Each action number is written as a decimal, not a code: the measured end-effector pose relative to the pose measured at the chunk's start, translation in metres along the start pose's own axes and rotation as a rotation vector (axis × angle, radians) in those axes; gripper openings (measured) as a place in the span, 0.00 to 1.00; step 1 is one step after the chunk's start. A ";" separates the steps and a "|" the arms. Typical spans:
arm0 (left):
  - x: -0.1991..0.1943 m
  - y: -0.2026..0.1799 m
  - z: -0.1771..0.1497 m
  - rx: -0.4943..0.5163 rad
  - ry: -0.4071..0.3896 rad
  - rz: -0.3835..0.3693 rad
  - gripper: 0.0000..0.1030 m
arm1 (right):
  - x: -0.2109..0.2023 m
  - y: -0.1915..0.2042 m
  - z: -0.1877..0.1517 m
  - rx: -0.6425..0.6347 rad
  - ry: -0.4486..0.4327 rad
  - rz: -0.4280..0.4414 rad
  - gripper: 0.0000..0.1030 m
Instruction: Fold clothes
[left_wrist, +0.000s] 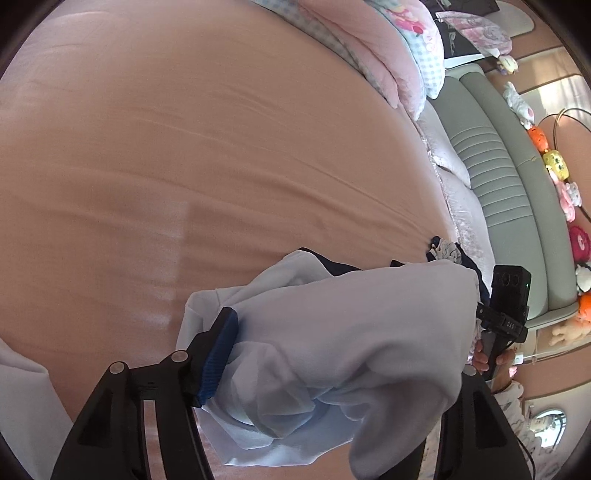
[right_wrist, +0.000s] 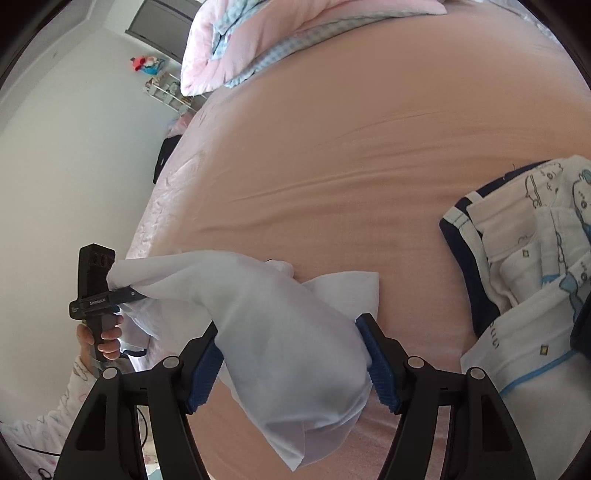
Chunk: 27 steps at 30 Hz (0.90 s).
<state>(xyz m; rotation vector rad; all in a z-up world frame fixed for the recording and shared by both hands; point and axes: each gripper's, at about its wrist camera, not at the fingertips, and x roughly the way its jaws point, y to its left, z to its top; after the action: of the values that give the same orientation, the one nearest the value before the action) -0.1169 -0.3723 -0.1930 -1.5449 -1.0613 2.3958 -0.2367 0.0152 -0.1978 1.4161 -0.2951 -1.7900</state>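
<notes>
**Pale blue garment coming down onto the bed, both grips look let go**

The pale blue garment is draped across both grippers, low over the peach bed sheet, probably so it can be spread flat for a fold. The right gripper has its fingers spread wide, cloth bunched between them but not pinched. On the left gripper only one blue pad shows, standing clear of the fabric, and the cloth hides the other, so I read it as open too. A pile of printed clothes sits off to the right, near but apart, I'd guess waiting its turn.
</notes>
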 end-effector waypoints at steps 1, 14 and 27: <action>-0.001 0.000 -0.002 0.002 -0.006 -0.014 0.62 | 0.003 0.002 0.000 -0.016 -0.017 0.009 0.67; 0.008 -0.003 -0.012 -0.128 -0.004 -0.066 0.47 | 0.031 0.018 0.006 0.024 -0.113 0.170 0.50; 0.002 0.038 -0.036 -0.457 0.127 -0.245 0.33 | 0.046 0.010 0.004 0.232 -0.082 0.322 0.38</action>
<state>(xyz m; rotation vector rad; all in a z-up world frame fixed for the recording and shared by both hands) -0.0768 -0.3824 -0.2260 -1.5459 -1.7409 1.9557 -0.2373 -0.0252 -0.2219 1.3630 -0.7512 -1.5862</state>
